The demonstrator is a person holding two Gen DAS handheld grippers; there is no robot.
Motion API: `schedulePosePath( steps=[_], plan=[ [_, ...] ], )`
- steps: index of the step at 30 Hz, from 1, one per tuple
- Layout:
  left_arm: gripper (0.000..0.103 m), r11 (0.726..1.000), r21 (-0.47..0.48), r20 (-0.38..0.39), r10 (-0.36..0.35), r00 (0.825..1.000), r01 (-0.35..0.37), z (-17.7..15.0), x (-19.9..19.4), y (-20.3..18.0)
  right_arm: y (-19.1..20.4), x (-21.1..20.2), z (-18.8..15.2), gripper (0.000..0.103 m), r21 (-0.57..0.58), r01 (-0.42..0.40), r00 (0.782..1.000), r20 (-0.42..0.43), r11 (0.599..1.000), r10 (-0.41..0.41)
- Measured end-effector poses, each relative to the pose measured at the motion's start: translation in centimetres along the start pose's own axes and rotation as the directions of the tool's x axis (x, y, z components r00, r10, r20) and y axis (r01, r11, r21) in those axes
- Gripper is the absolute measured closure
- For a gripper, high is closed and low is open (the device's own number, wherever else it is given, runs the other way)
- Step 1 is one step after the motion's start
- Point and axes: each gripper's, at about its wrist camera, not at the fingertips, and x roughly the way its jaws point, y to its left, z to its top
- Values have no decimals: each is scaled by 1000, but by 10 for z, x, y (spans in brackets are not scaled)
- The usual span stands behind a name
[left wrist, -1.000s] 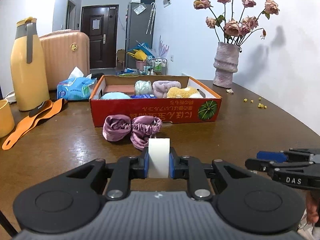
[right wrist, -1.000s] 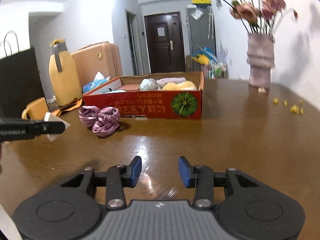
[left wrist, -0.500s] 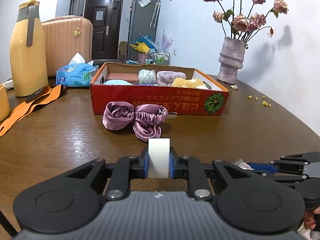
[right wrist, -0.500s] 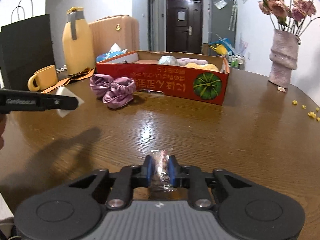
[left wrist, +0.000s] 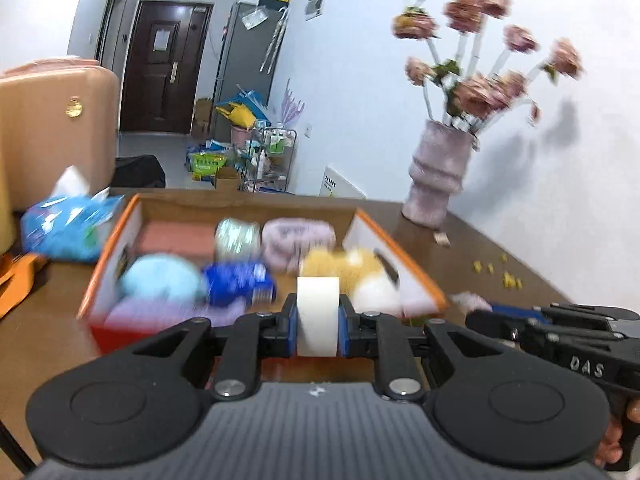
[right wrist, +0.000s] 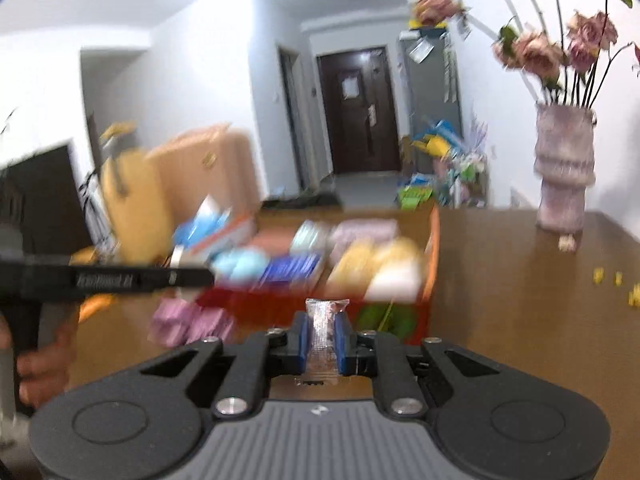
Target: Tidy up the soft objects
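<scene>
Left wrist view: the left gripper (left wrist: 318, 330) is clamped on a white block (left wrist: 318, 312), probably a sponge; its upright face sits between the pads. The box (left wrist: 400, 246) lies directly ahead and below, its open top already holding several soft items. The right gripper (left wrist: 496, 312) enters from the right, beside the box's near right corner.

Right wrist view: the right gripper is clamped on a clear packet (right wrist: 325, 334), held upright. Motion blur obscures detail, but the box (right wrist: 434, 240) lies ahead, slightly left. Purple scrunchies (right wrist: 188, 322) remain on the table (right wrist: 520, 300), outside the box front. Both loads appear equally near the box.
</scene>
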Motion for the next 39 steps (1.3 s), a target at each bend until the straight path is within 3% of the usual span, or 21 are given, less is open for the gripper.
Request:
schedulePosePath(
  steps=[2, 5, 7, 10, 11, 14, 16, 24, 26, 31, 34, 39],
  plan=[
    [84, 1000, -17, -55, -8, 998, 7, 30, 43, 6, -24, 39, 33, 89, 68, 17, 1000, -8, 998, -16],
    [84, 999, -37, -143, 31, 989, -36, 56, 105, 16, -53, 104, 68, 89, 168, 63, 997, -61, 984, -54],
    [84, 998, -38, -193, 47, 980, -55, 63, 140, 22, -62, 142, 83, 89, 174, 128, 989, -98, 976, -112],
    [84, 995, -36, -239, 83, 968, -94, 61, 171, 28, -62, 184, 93, 89, 131, 163, 977, -156, 978, -142],
    [82, 994, -40, -250, 85, 965, -98, 58, 176, 30, -62, 198, 95, 89, 117, 173, 971, -184, 978, -150],
    [55, 995, -34, -246, 85, 966, -97, 57, 181, 33, -59, 223, 96, 79, 81, 214, 958, -214, 973, -193],
    [55, 996, -25, -228, 73, 971, -81, 61, 177, 35, -56, 228, 97, 65, 73, 234, 954, -210, 970, -214],
    [44, 992, 18, -133, 124, 983, -123, 83, 130, 41, -43, 190, 113, 56, 57, 219, 969, -133, 974, -210],
    [40, 987, 47, -99, 155, 983, -151, 82, 109, 47, -39, 169, 111, 40, 27, 220, 971, -108, 975, -215],
    [23, 953, 114, -3, 282, 960, -279, 76, 41, 67, -32, 106, 98, 34, -77, 243, 966, -69, 967, -248],
    [11, 948, 117, 85, 287, 954, -296, 63, -15, 74, -18, 59, 87, 19, -141, 248, 968, -12, 959, -252],
    [5, 926, 146, 193, 320, 928, -349, 47, -80, 67, 4, 1, 76, 17, -183, 250, 968, 67, 951, -242]
  ],
)
